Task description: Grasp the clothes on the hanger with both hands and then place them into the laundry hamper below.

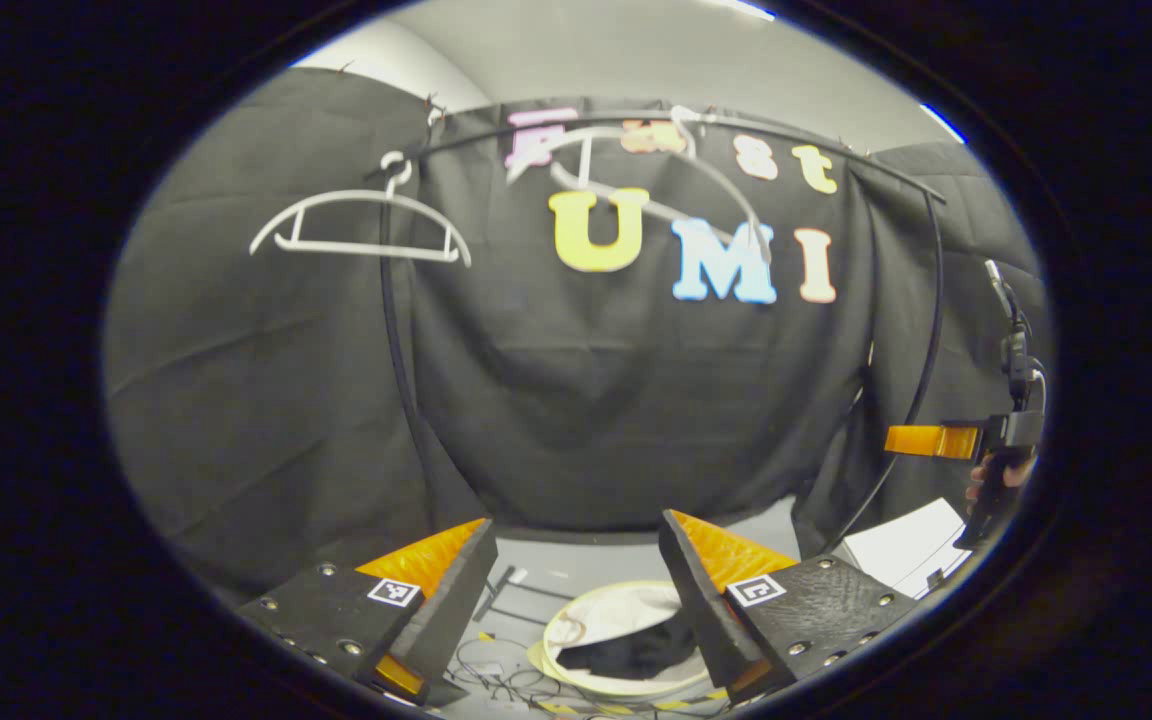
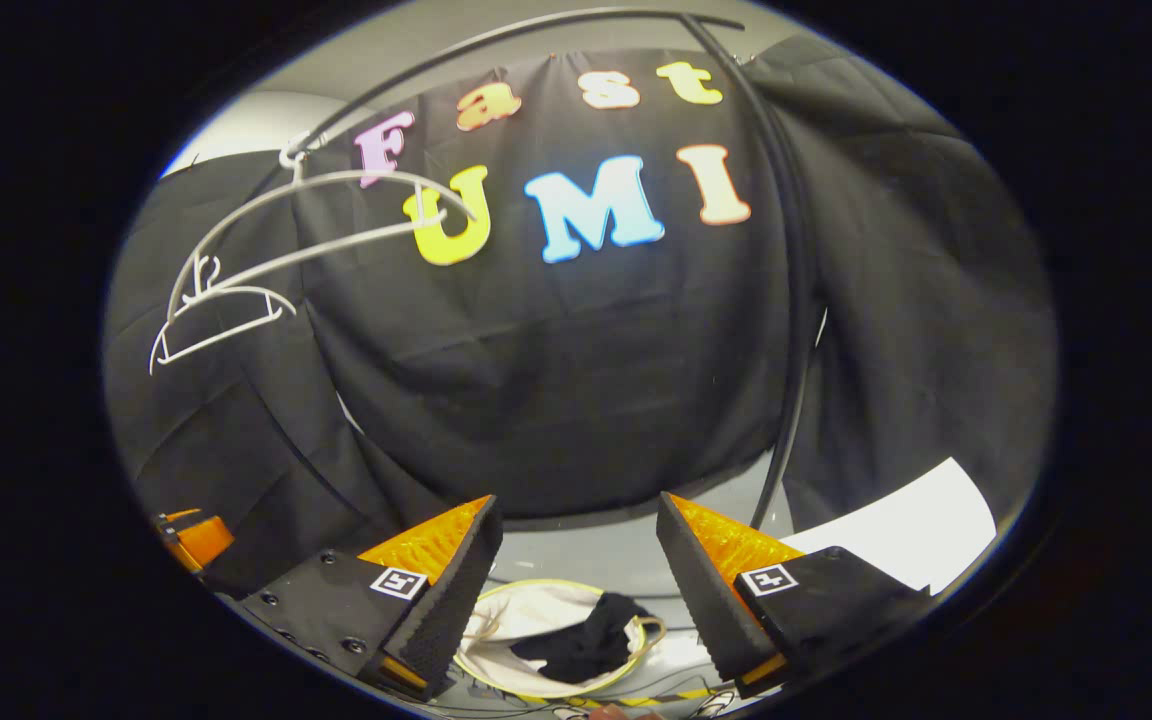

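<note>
A dark garment [image 1: 636, 652] lies inside the round white laundry hamper [image 1: 576, 610] on the floor below; in the right gripper view the same garment [image 2: 586, 640] sits in the hamper [image 2: 496, 615]. Two bare white hangers [image 1: 361, 225] [image 1: 656, 170] hang from the black rail [image 1: 816, 140]; the right gripper view has them at the left [image 2: 226, 320] [image 2: 336, 215]. My left gripper [image 1: 576, 590] stands open above the hamper, nothing between its fingers. My right gripper [image 2: 576, 580] is open too, also above the hamper. The right gripper [image 1: 946, 440] appears far right, held by a hand [image 1: 996, 480].
The black rack's curved poles [image 1: 396, 340] [image 2: 796, 330] rise on both sides. Cables [image 1: 506, 680] and yellow-black tape lie on the grey floor by the hamper. A white sheet [image 2: 896, 530] lies at the right. Black cloth walls close the booth behind.
</note>
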Tool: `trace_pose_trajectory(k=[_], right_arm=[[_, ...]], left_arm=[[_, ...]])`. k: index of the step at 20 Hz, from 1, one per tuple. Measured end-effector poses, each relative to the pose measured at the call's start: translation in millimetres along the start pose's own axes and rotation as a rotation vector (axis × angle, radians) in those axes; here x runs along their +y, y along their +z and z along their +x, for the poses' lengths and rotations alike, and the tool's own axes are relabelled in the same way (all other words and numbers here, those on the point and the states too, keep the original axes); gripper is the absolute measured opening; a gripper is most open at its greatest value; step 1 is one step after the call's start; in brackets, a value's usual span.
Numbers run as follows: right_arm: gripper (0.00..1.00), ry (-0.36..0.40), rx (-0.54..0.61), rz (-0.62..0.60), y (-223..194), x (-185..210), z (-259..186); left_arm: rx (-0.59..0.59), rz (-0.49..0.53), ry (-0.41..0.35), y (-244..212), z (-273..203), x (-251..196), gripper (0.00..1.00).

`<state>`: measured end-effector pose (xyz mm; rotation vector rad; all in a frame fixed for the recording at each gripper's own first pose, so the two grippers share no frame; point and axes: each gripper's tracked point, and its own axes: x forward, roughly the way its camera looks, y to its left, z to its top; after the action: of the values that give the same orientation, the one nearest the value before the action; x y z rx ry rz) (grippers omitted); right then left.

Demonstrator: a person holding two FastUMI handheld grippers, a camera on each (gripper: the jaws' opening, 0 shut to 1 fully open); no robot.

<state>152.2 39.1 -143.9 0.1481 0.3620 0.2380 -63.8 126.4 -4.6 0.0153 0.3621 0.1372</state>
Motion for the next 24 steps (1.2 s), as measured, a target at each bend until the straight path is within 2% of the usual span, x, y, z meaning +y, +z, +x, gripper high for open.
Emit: trace_pose_trajectory(k=[4, 9, 11, 13, 17, 24], right_arm=[[0.98, -0.001, -0.182, -0.038, 65.4, -8.7, -22.3], [0.98, -0.014, -0.275, -0.040, 106.1, -20.1, -48.7], [0.98, -0.025, -0.313, -0.023, 116.9, -23.7, -58.6], [0.98, -0.039, -0.348, -0.012, 123.5, -29.9, -64.0], [0.98, -0.073, -0.370, -0.031, 127.4, -41.9, -69.1], [0.97, -0.066, -0.368, -0.034, 127.7, -38.6, -74.7]], left_arm=[[-0.189, -0.022, 0.037, 87.1, -38.0, -21.4, 0.94], [-0.402, -0.066, 0.040, 179.0, -67.0, -47.7, 0.94], [-0.475, -0.070, 0.019, 200.6, -81.8, -57.4, 0.94], [-0.500, -0.061, 0.016, 209.1, -94.3, -63.9, 0.94], [-0.427, -0.060, 0.054, 183.7, -95.4, -68.6, 0.93], [-0.405, -0.092, 0.096, 168.6, -109.4, -48.8, 0.94]])
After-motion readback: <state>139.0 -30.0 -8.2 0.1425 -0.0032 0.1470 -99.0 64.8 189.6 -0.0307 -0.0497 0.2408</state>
